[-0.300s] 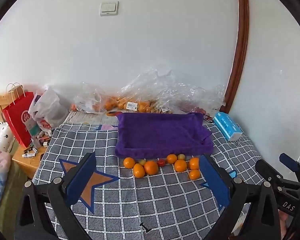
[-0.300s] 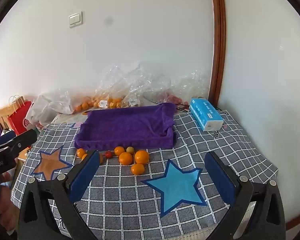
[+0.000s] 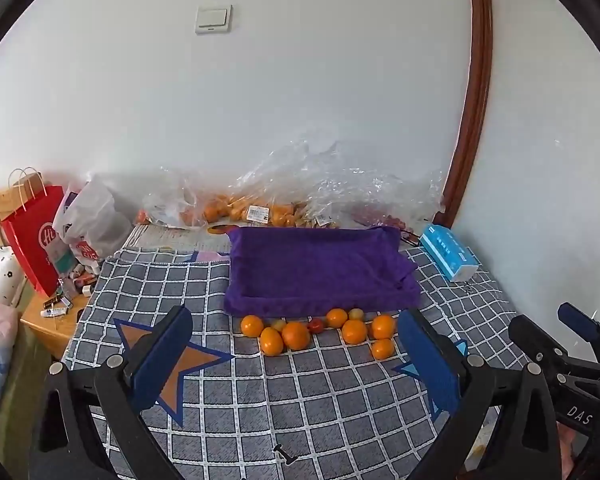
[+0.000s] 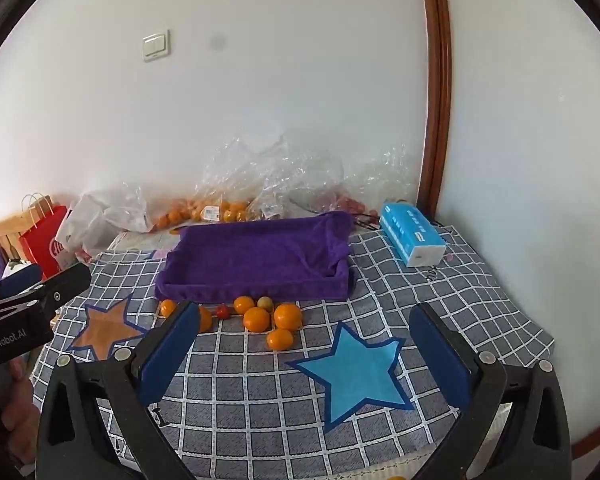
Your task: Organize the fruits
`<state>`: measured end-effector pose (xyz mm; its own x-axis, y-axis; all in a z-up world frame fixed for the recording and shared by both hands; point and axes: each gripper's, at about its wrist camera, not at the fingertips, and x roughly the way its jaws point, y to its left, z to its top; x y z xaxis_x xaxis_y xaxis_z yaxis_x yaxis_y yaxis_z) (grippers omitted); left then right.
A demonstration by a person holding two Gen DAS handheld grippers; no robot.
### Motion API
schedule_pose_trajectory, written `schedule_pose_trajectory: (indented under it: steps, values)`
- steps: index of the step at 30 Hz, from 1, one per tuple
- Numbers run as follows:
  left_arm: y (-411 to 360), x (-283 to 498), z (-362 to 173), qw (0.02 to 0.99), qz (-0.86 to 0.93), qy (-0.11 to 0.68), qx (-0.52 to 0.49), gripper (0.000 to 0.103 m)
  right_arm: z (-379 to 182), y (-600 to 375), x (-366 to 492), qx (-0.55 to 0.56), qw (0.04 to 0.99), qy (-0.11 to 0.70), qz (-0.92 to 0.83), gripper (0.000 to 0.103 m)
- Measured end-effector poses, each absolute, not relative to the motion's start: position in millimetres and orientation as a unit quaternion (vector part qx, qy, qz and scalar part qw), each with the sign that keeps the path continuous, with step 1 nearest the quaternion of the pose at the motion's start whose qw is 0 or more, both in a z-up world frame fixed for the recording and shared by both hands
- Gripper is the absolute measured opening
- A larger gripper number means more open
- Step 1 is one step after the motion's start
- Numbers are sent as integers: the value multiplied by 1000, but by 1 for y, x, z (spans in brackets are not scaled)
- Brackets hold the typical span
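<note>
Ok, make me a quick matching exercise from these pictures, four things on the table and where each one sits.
Things:
1. purple tray
2. blue tissue pack
3. red paper bag
4. oranges

Places:
A. far left, off the checked cloth
B. loose on the cloth, just in front of the tray
C. middle of the table, toward the wall
D. right of the tray, near the wooden trim

Pairs: 1-C, 2-D, 3-A, 4-B

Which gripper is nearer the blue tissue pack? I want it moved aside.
Right. The right gripper has the blue tissue pack ahead-right; the left gripper sits farther left.
</note>
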<state>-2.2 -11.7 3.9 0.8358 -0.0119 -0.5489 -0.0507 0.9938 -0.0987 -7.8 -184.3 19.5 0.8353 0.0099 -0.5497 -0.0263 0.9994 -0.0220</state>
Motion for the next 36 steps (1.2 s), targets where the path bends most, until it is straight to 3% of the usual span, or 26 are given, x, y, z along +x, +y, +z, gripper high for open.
schedule_pose_trajectory:
  steps: [36]
  values:
    - [-6,-9,-5,958,11,282,-49,103,8,-187,-13,-10,956,293,18,103]
